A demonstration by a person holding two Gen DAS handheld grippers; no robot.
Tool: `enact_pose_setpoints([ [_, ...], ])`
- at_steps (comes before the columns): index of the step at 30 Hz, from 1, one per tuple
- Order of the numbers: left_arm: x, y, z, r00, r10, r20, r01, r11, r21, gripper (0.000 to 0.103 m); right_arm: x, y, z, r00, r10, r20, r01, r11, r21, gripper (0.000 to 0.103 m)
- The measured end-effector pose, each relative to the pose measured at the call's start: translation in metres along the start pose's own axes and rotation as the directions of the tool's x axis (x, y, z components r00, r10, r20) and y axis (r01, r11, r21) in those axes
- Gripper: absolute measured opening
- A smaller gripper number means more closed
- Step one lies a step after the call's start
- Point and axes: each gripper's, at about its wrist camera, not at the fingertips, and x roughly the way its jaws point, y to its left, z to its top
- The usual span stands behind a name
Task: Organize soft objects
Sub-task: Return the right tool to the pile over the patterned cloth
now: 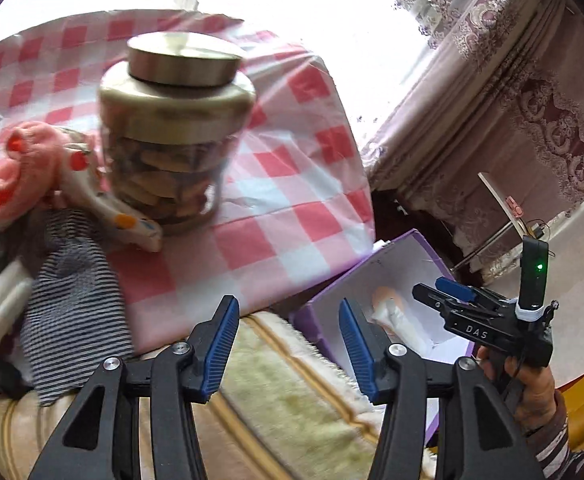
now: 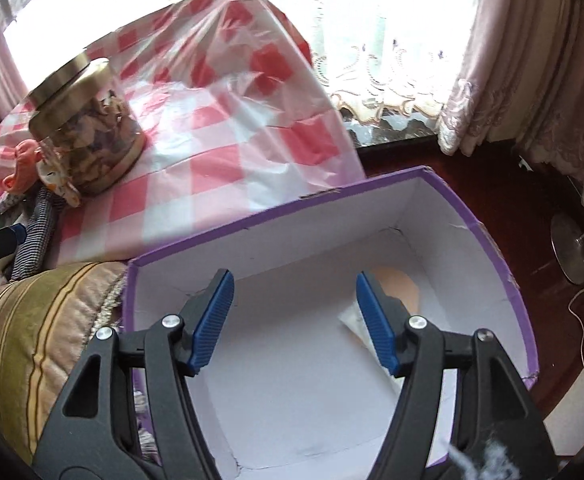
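One marking can be read — the white letters "DAS", printed on the side of the black plastic body of the right gripper [image 1: 458, 295], seen from the left wrist view.

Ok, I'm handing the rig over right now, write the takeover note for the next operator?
Left gripper: open, empty, over the cushion edge facing the table.
Right gripper: open, empty, above the purple box.
Done: one white sock lies in the box.
Left: pink sock, patterned sock and striped sock are piled beside the jar on the checked cloth; move them to the box.
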Motion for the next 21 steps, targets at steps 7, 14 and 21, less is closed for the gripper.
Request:
enact_pose_setpoints([
  [7, -0.057, 0.069, -0.014, 0.983, 0.161, 0.093, -0.159, 0.987, -0.026, 0.053, 0.002, 0.066, 0.016, 0.996, 0.09, 0.003, -0.089, 0.989, -0.116, 0.067],
  [14, -0.08, 0.12, -0.022, 0.958, 0.275, 0.086, -0.272, 0.961, -0.041, 0.053, 0.004, 0.121, 0.027, 0.992, 0.129, -0.003, -0.126, 0.963, -0.236, 0.067],
  [21, -0.067, 0.128, -0.022, 0.936, 0.349, 0.049, -0.352, 0.933, 0.076, 0.053, 0.003, 0.176, 0.036, 0.991, 0.131, 0.026, -0.111, 0.915, -0.389, 0.067],
])
